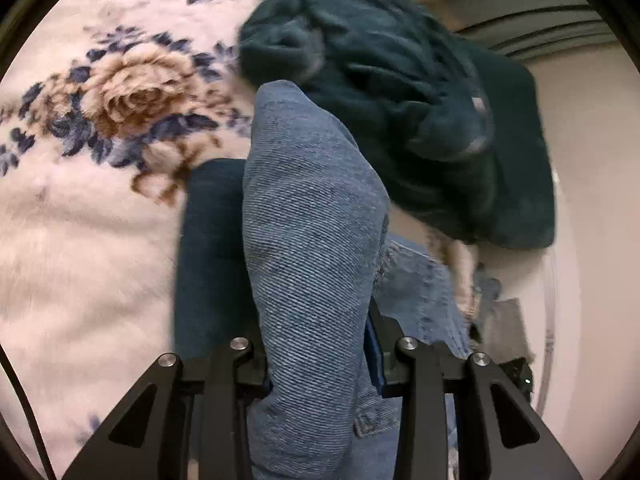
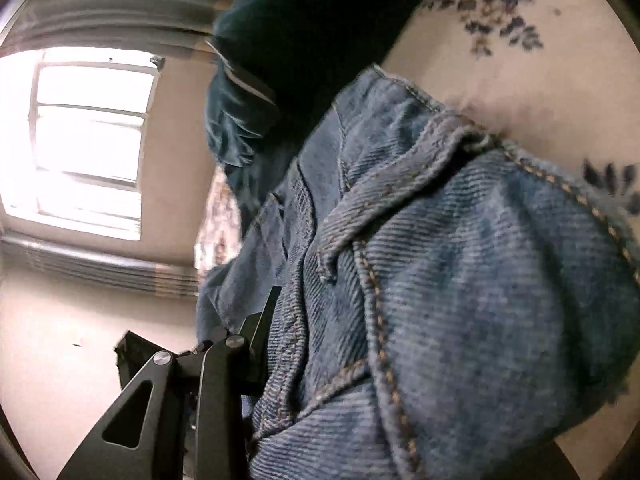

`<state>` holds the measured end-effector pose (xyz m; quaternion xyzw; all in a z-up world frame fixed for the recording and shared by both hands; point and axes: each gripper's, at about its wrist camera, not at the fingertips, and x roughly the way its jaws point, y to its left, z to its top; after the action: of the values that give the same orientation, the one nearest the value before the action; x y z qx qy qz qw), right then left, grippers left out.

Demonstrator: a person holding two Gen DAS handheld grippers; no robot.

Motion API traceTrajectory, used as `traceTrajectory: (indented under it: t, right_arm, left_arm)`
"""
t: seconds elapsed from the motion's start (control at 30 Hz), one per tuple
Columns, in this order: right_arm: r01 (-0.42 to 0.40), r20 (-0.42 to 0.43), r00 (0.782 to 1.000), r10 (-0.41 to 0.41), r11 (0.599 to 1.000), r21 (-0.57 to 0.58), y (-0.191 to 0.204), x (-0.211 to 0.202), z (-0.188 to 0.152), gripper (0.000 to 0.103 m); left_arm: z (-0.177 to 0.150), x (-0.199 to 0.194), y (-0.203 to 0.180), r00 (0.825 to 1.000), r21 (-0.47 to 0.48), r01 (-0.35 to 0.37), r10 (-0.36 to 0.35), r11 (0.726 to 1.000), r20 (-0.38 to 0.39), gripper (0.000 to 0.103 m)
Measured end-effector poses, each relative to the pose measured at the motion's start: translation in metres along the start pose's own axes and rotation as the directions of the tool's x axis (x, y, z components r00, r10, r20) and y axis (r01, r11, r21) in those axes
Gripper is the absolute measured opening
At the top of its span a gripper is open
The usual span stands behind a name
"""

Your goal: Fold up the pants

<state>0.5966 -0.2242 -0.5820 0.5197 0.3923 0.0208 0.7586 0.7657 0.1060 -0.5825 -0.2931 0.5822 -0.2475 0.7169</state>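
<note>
Left wrist view looks down along the left gripper (image 1: 320, 360), whose two black fingers stand close together with a thick fold of the blue jeans (image 1: 312, 248) clamped between them. The denim rises out of the grip and fills the middle of the picture. Behind it a dark teal garment (image 1: 400, 92) lies bunched on the fluffy white blanket (image 1: 80, 240) printed with brown and blue flowers. A pale wall (image 1: 592, 200) shows at the right.

Right wrist view shows the right gripper (image 2: 256, 344) pinching another part of the jeans (image 2: 460, 280), a bunched section with orange-stitched seams that covers most of the frame. Only its left finger (image 2: 256, 320) is visible; the other is buried under denim. A bright window (image 2: 88, 140) sits on the left, blurred.
</note>
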Motion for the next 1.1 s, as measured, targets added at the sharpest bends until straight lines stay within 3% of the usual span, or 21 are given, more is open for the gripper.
traceTrajectory:
  t: [0.1,0.27,0.33,0.4,0.43,0.5,0.53,0.57,0.6,0.67,0.7,0.77,0.83,0.97,1.1]
  right_arm:
    - [0.016,-0.035,0.999,-0.015,0.999,0.029,-0.009,0.013,0.004,0.044]
    - [0.066,-0.148,0.987,-0.065,0.998,0.002,-0.018,0.008,0.000,0.059]
    - [0.118,-0.173,0.978,-0.121,0.993,-0.028,-0.012,0.002,0.000,0.073]
    - [0.184,-0.195,0.960,-0.199,0.979,-0.093,-0.002,-0.007,-0.002,0.084]
    - [0.313,-0.162,0.925,-0.343,0.931,-0.185,0.011,-0.015,-0.005,0.098]
    - [0.398,-0.102,0.891,-0.442,0.871,-0.289,0.030,-0.025,-0.011,0.098]
    - [0.500,-0.026,0.835,-0.550,0.777,-0.382,0.049,-0.031,-0.016,0.098]
    - [0.547,0.022,0.802,-0.597,0.719,-0.428,0.060,-0.034,-0.020,0.098]
    - [0.581,0.081,0.777,-0.625,0.660,-0.476,0.074,-0.040,-0.025,0.098]
    - [0.632,0.152,0.732,-0.664,0.577,-0.518,0.097,-0.051,-0.029,0.098]
    - [0.643,0.171,0.720,-0.673,0.555,-0.528,0.108,-0.057,-0.031,0.098]
    - [0.642,0.163,0.719,-0.676,0.554,-0.530,0.126,-0.073,-0.038,0.098]
    - [0.636,0.160,0.721,-0.674,0.552,-0.540,0.139,-0.091,-0.034,0.098]
    - [0.628,0.157,0.715,-0.681,0.529,-0.571,0.176,-0.135,-0.053,0.098]
    - [0.619,0.167,0.725,-0.669,0.526,-0.583,0.222,-0.193,-0.074,0.098]
  left_arm:
    - [-0.001,0.008,0.020,0.999,-0.040,-0.008,0.007,0.999,-0.035,0.036]
    - [-0.018,-0.006,0.018,0.997,-0.074,-0.074,0.072,0.995,-0.033,0.057]
    - [-0.026,-0.015,0.012,0.986,-0.058,-0.166,0.166,0.984,-0.015,0.077]
    - [-0.038,-0.027,0.002,0.962,-0.006,-0.270,0.270,0.963,0.033,0.084]
    - [-0.047,-0.036,-0.006,0.940,0.025,-0.336,0.334,0.941,0.067,0.091]
    - [-0.062,-0.046,-0.018,0.897,0.066,-0.437,0.430,0.897,0.107,0.097]
    - [-0.071,-0.051,-0.027,0.870,0.089,-0.486,0.472,0.869,0.144,0.098]
    - [-0.081,-0.056,-0.038,0.842,0.116,-0.535,0.517,0.837,0.156,0.099]
    - [-0.089,-0.059,-0.045,0.825,0.130,-0.562,0.541,0.817,0.162,0.099]
    - [-0.107,-0.069,-0.063,0.798,0.152,-0.600,0.576,0.785,0.177,0.099]
    - [-0.113,-0.074,-0.071,0.790,0.157,-0.611,0.585,0.776,0.182,0.099]
    - [-0.125,-0.085,-0.087,0.794,0.169,-0.607,0.582,0.777,0.175,0.099]
    - [-0.132,-0.096,-0.102,0.786,0.176,-0.617,0.591,0.767,0.179,0.099]
    - [-0.142,-0.123,-0.138,0.776,0.197,-0.630,0.600,0.751,0.194,0.099]
    - [-0.160,-0.161,-0.182,0.762,0.230,-0.647,0.606,0.727,0.229,0.099]
